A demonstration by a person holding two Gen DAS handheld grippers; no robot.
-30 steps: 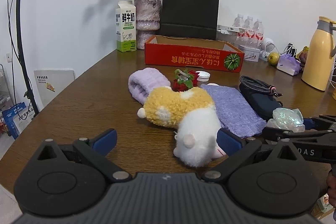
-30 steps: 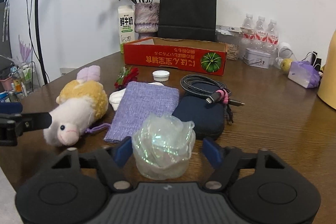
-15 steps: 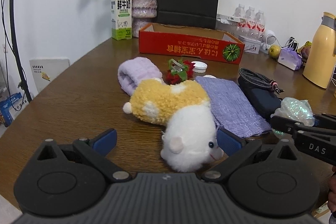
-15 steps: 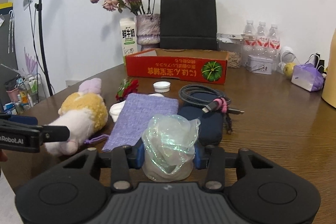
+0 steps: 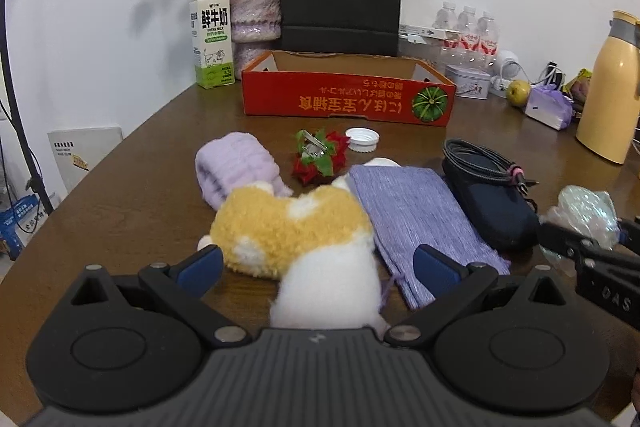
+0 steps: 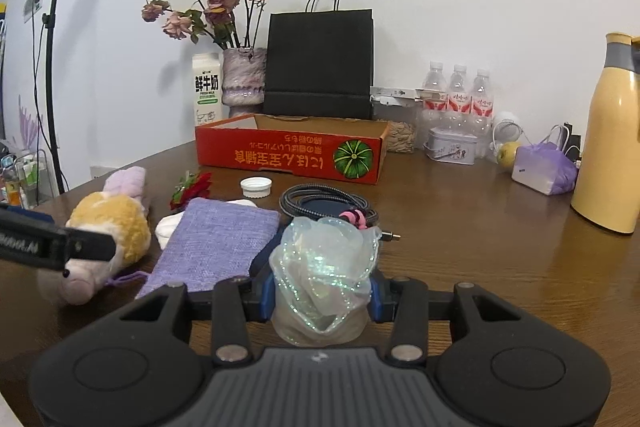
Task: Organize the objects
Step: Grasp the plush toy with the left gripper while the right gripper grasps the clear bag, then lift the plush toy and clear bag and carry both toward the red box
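Gripping an iridescent plastic bundle (image 6: 324, 275), the right gripper (image 6: 322, 301) has its jaws drawn in close, blue pads (image 6: 267, 297) pressing the crinkled film from both sides. The bundle sits just above the worktop (image 6: 480, 247), directly in front of a dark blue pouch (image 5: 492, 211) carrying a coiled braided cable (image 6: 328, 205).

The left gripper (image 5: 316, 265) has its jaws spread wide, blue fingertips (image 5: 200, 265) flanking a yellow-and-white plush toy (image 5: 296, 239) that lies on the worktop between them; contact with either pad cannot be confirmed. The toy's white head points toward the camera.

Just beside the toy lie a purple woven bag (image 5: 416, 215), a rolled lilac cloth (image 5: 236, 167), a red fabric flower (image 5: 318, 157) and a white bottle cap (image 5: 362, 139). A red cardboard tray (image 5: 348, 103) stands open further back.
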